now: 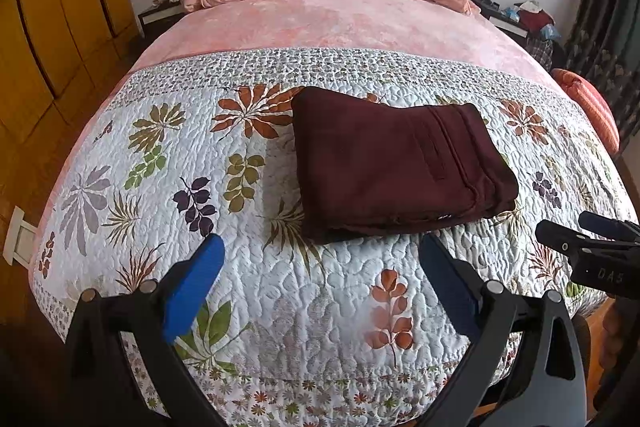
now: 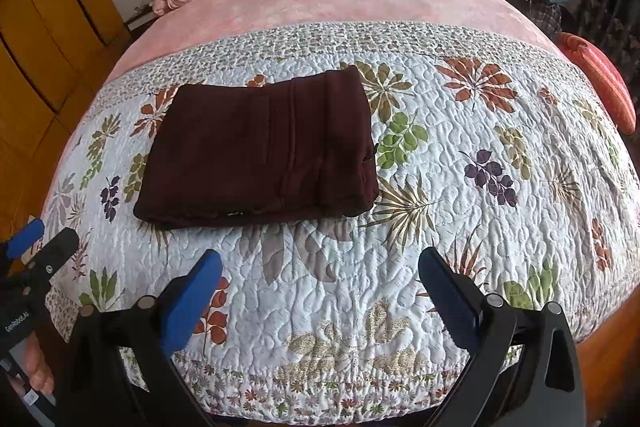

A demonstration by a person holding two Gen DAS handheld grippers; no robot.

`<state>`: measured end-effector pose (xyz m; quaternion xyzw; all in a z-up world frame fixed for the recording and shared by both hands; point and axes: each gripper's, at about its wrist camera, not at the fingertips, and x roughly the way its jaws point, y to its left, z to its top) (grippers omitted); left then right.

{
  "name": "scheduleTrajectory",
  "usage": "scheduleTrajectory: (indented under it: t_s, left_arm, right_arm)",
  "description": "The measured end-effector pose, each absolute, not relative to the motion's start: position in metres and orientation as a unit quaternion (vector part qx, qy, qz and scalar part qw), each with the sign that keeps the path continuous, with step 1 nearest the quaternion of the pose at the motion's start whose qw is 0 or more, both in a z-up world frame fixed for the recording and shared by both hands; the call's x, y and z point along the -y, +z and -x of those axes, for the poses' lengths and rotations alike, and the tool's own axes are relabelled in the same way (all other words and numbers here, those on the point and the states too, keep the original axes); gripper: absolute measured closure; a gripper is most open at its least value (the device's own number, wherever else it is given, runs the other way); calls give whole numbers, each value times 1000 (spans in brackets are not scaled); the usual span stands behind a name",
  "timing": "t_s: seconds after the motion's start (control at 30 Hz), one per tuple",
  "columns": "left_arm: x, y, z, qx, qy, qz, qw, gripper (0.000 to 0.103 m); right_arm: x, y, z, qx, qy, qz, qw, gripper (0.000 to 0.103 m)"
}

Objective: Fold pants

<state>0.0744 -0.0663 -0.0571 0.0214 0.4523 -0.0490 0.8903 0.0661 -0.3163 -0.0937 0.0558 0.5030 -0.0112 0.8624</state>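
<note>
While pants lie folded on quilt, both tongs hover spread, empty.

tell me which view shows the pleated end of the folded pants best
The right wrist view: the pants lie nearer centre, and the stitched pleat lines run clearly across the top. The left wrist view shows the pants too, but the pleats sit toward the right edge, darker and harder to read.

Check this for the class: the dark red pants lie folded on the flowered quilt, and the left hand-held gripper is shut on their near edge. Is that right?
Not quite. The pants do lie folded on the quilt, but the left hand-held gripper is open and apart from them, with its jaws spread wide short of the near edge. The left wrist view shows this.
</note>
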Motion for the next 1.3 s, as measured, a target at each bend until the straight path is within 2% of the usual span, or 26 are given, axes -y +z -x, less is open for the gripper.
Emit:
scheduleTrajectory:
  t_s: [1.3]
  left_arm:
    - [69,-70,-88,-461,-40,-38,886,6]
  right_arm:
    - [315,-101,-75,-503,-15,-50,863,4]
